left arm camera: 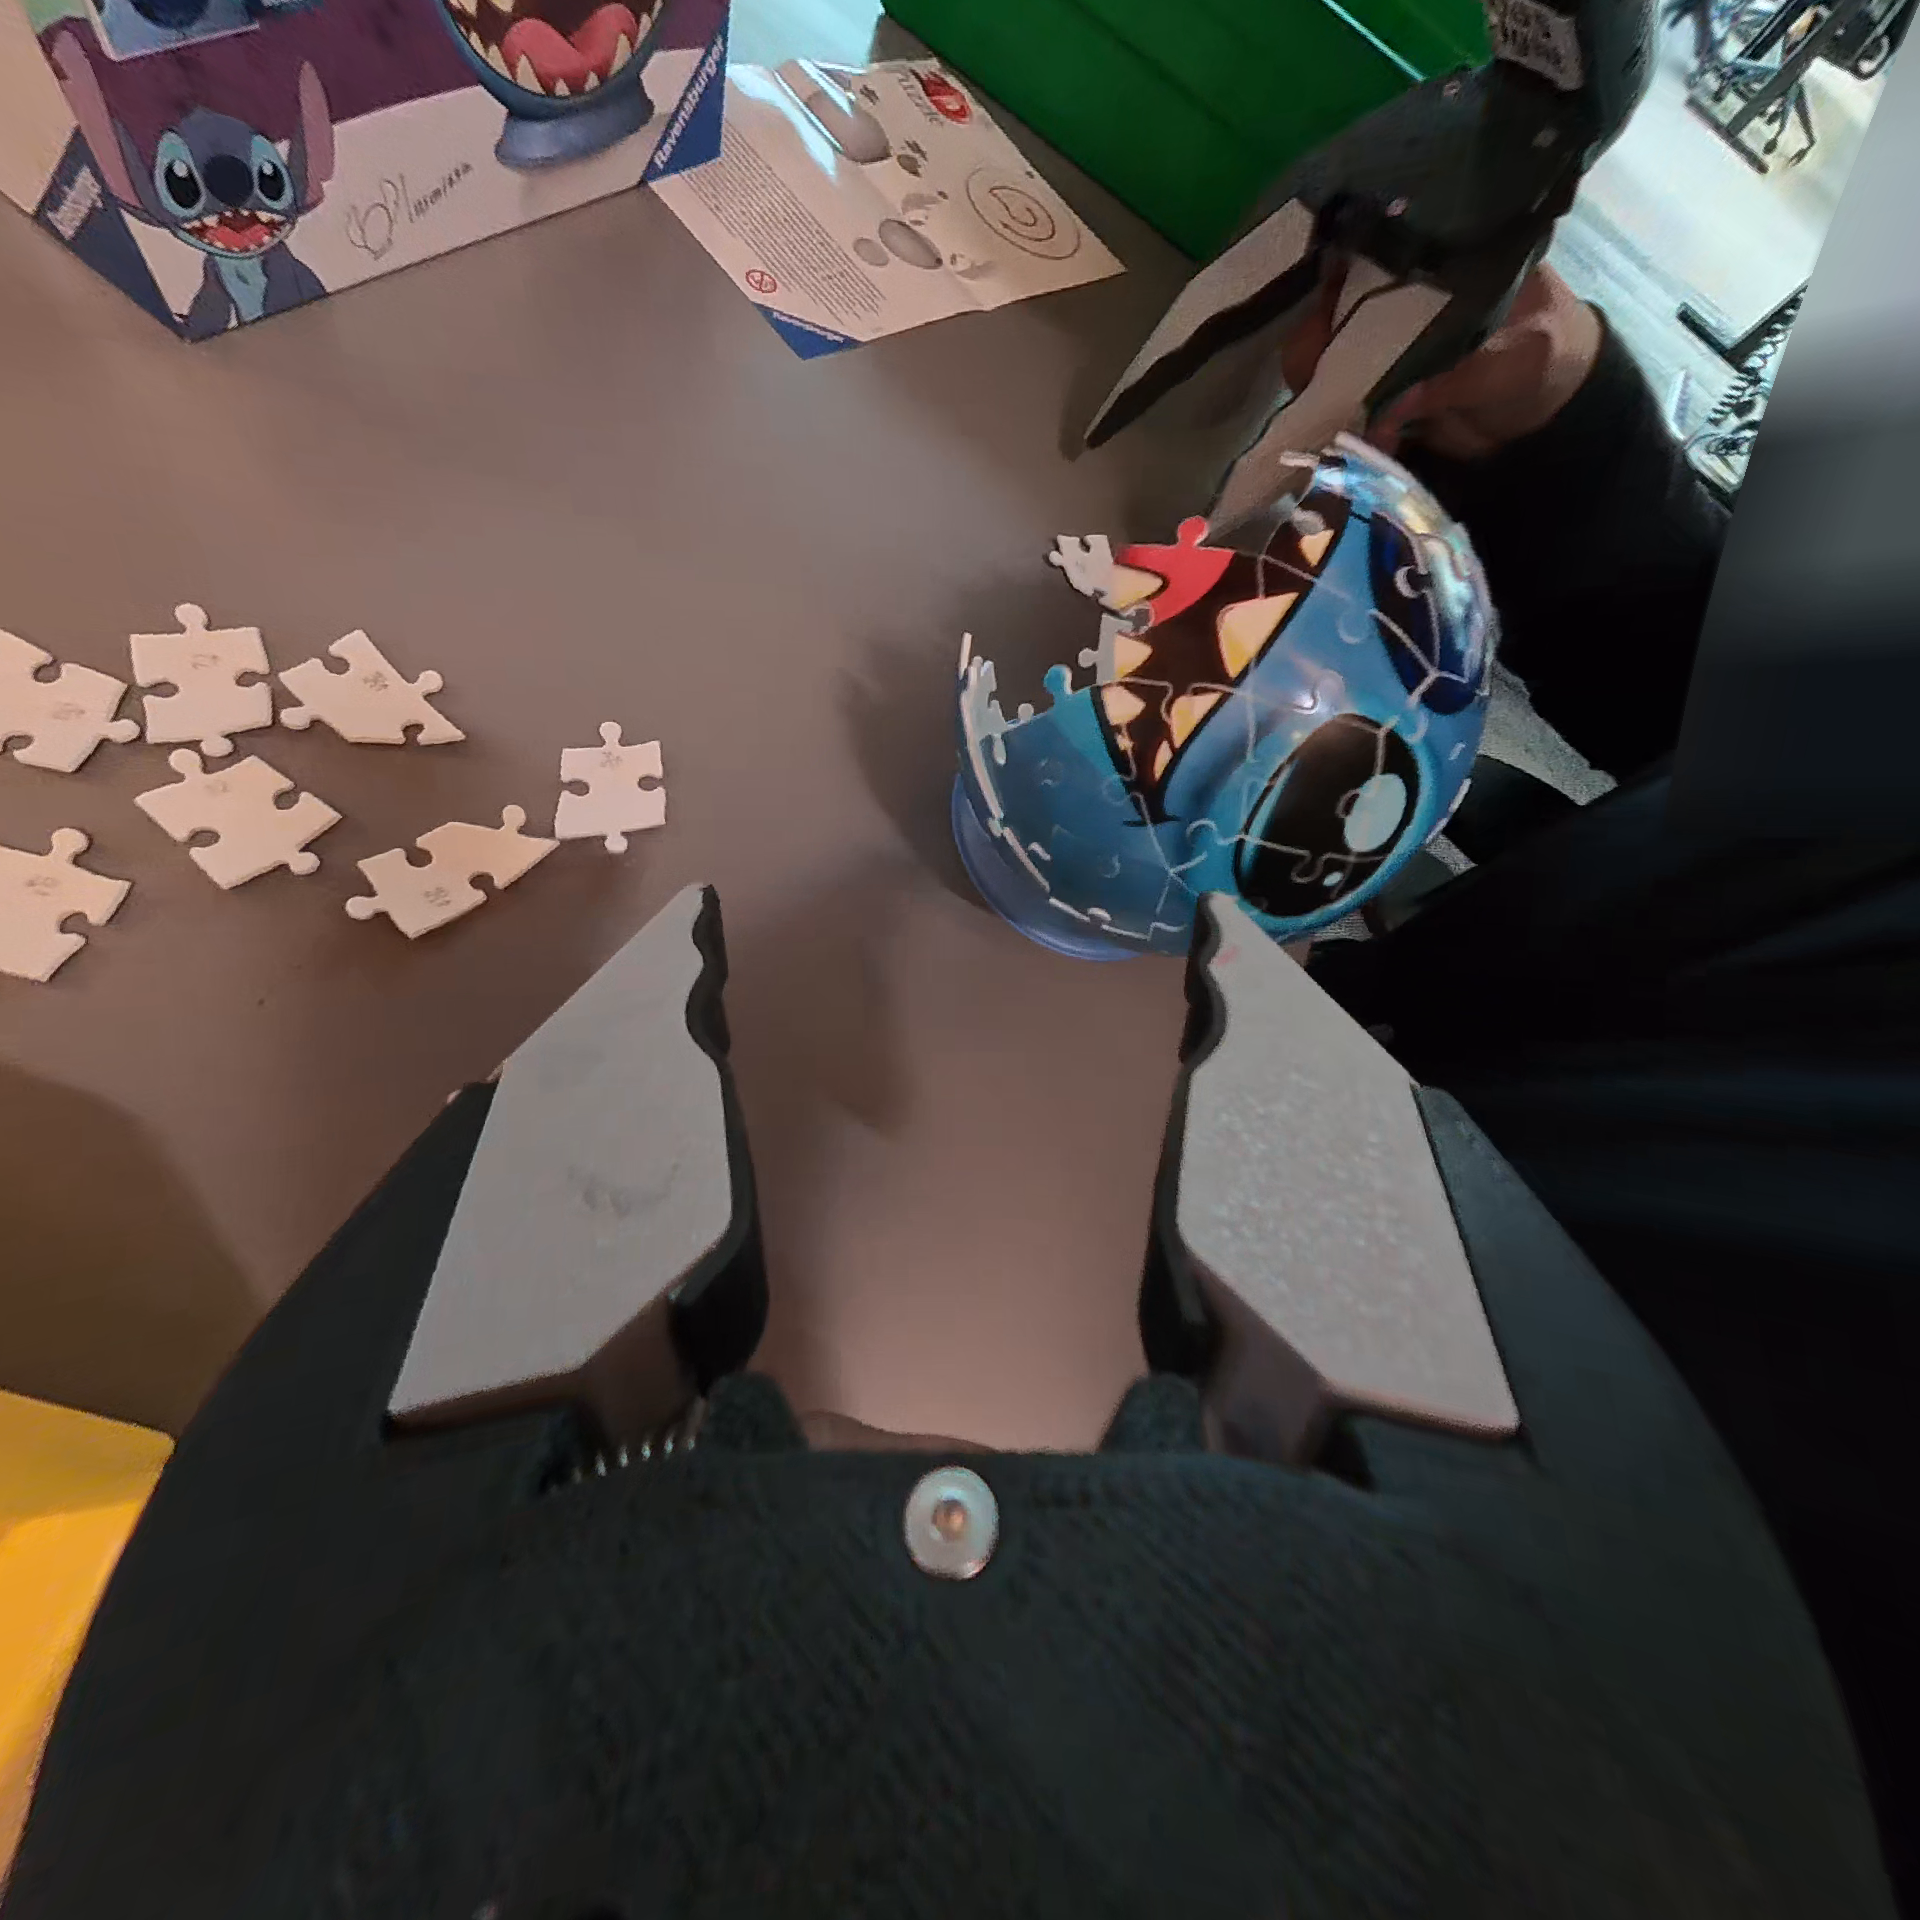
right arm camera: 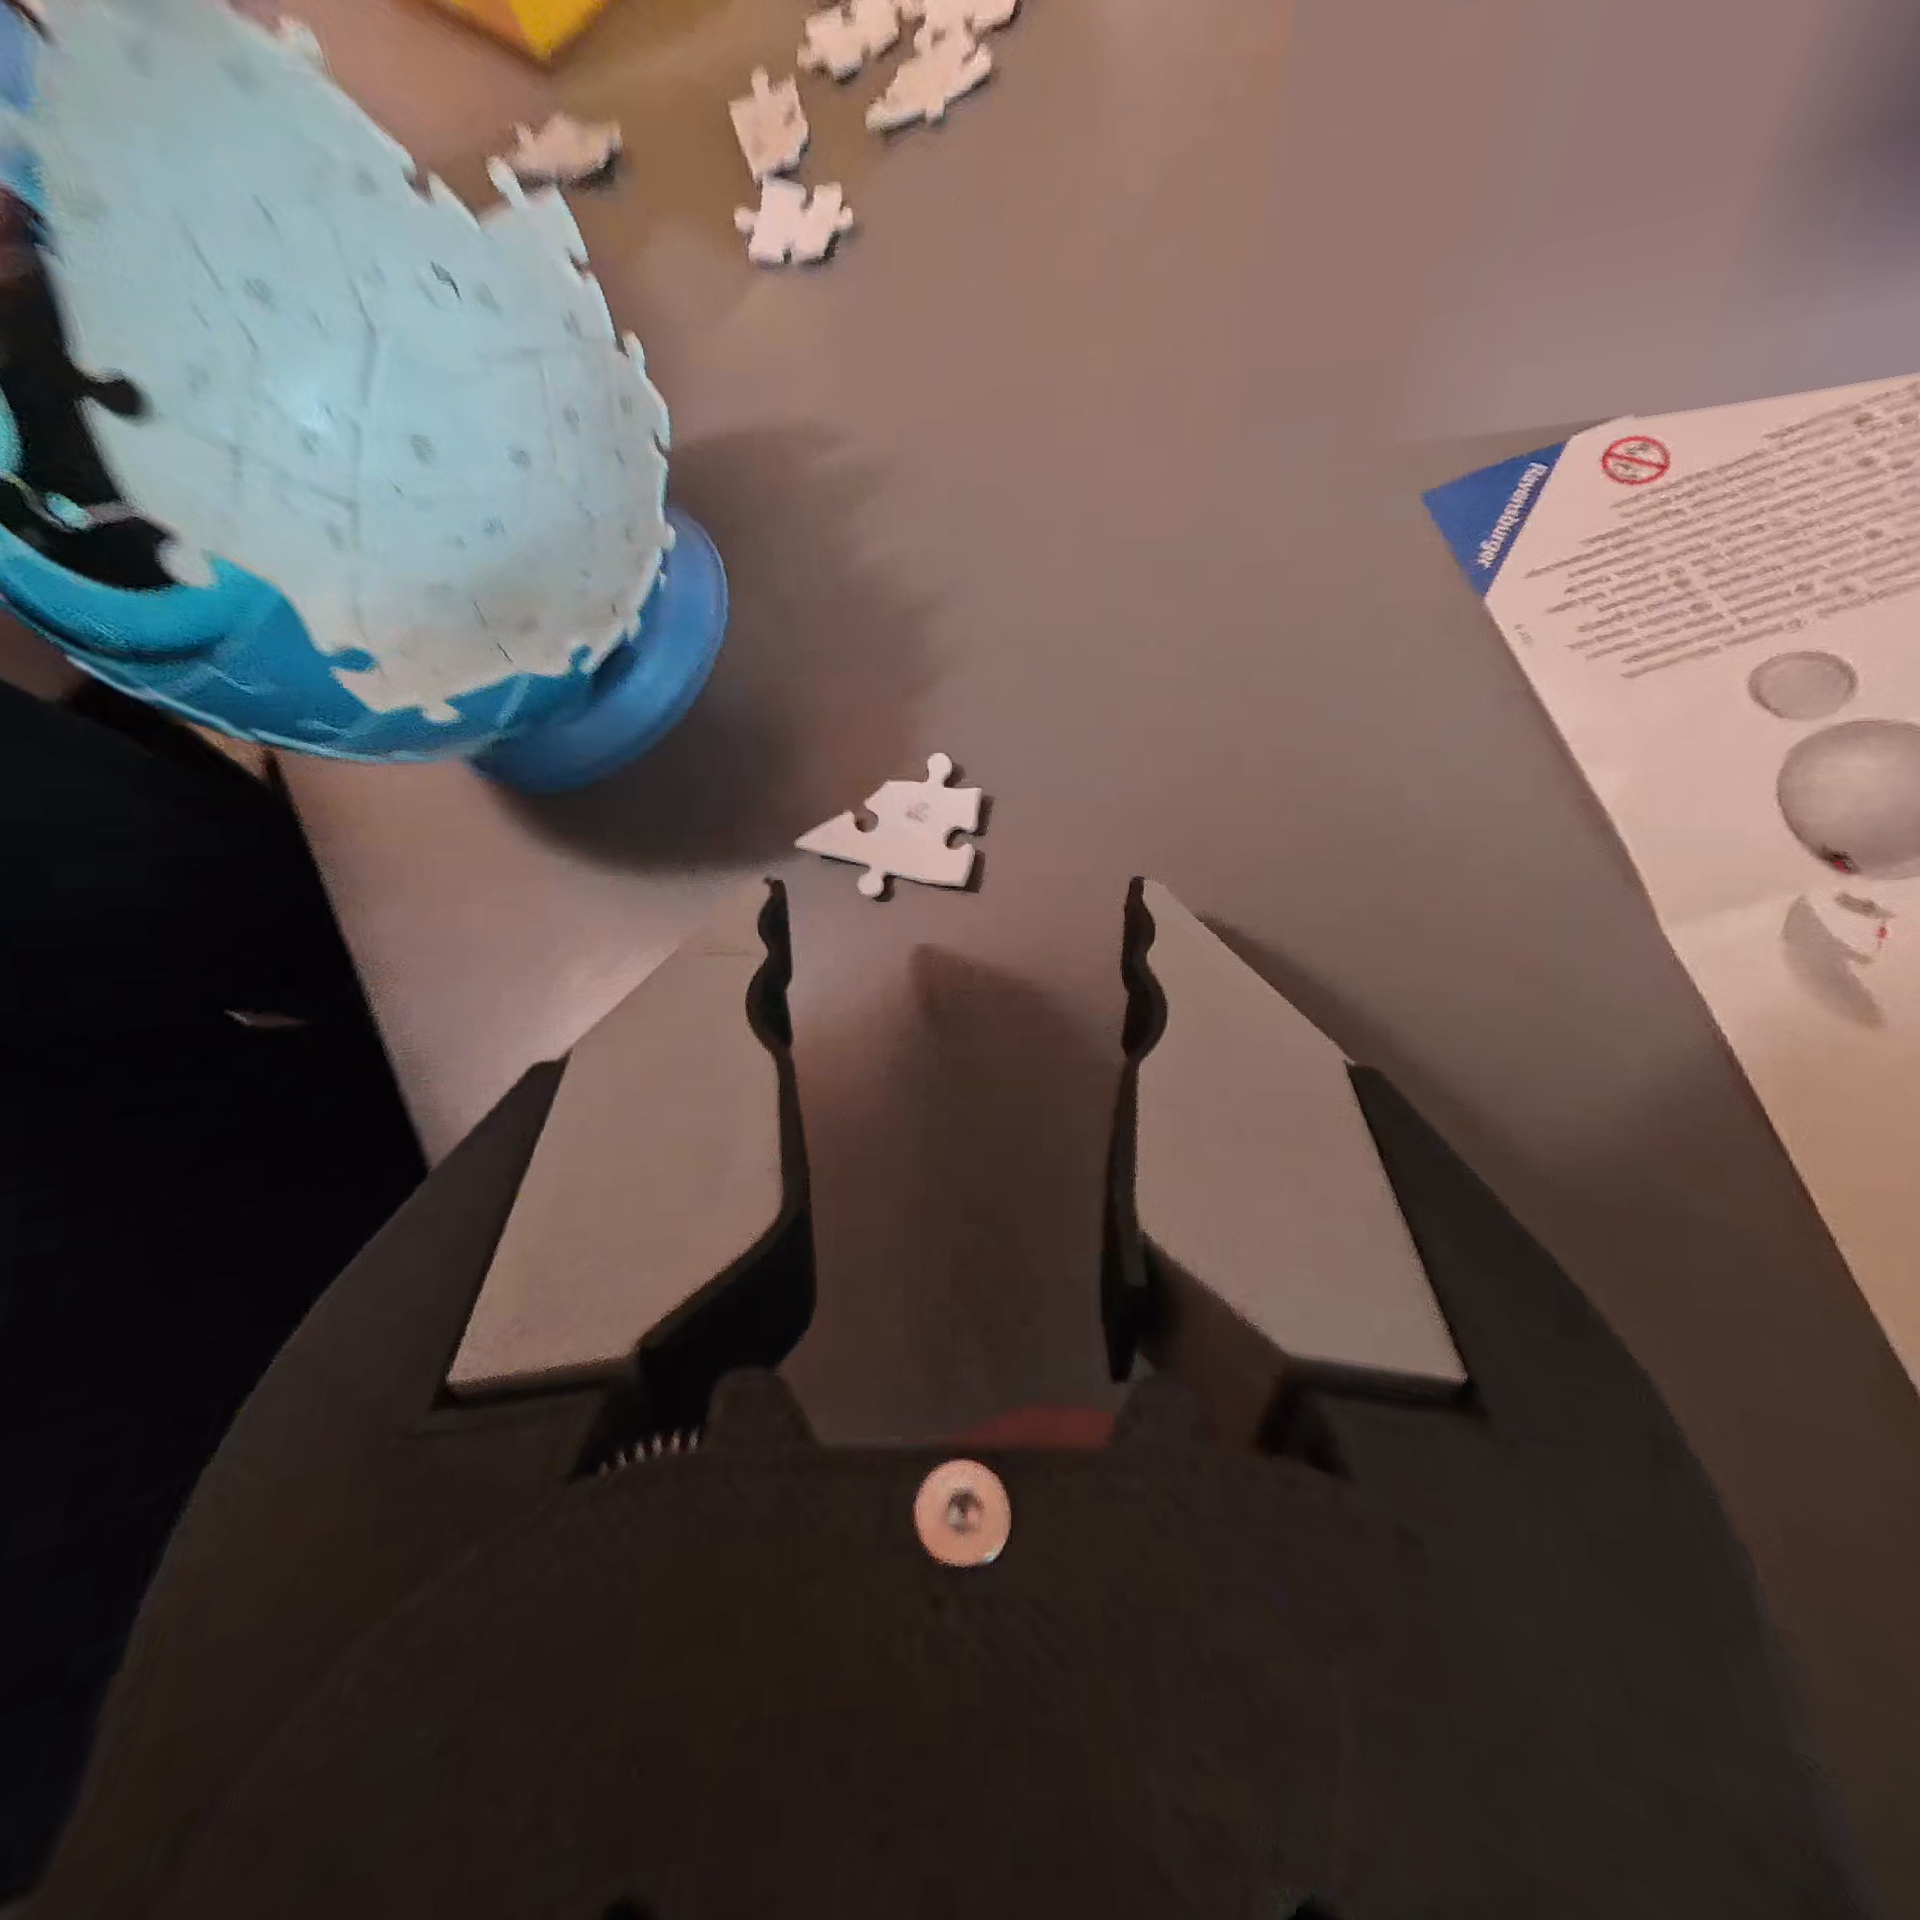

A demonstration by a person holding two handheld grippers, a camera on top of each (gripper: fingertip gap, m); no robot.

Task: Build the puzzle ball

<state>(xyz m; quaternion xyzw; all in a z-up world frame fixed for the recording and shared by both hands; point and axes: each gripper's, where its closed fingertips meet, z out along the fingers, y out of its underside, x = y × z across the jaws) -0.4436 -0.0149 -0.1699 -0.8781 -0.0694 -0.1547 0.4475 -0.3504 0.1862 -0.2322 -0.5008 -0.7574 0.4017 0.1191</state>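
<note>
— Hovering over the table (right arm camera: 1195, 520), we have the right claw (right arm camera: 954, 883) spread wide with nothing between its fingers; a lone white piece (right arm camera: 914, 821) lies face-down just ahead of the tips, a little toward the left finger.

— And our left claw (left arm camera: 951, 914) is spread and empty too. The puzzle ball (left arm camera: 1236, 717) sits just beyond its right fingertip, tilted on its blue stand (left arm camera: 1039, 914), likely so the gap faces us.

— From the right claw, that ball is ahead and to the left, its pale inside (right arm camera: 343, 395) turned toward us. We judge it roughly half built.

— Loose pieces (left arm camera: 239, 748) lie spread face-down ahead and left of the left claw, well apart from the ball, probably laid out singly so each can be pinched.

— Any containers?

— The printed box (left arm camera: 343, 156) stands far ahead on the left; we cannot tell what is in it. An instruction sheet (left arm camera: 894, 208) lies flat beside it.

— Next, we think, the right claw closes on that lone piece.
</note>
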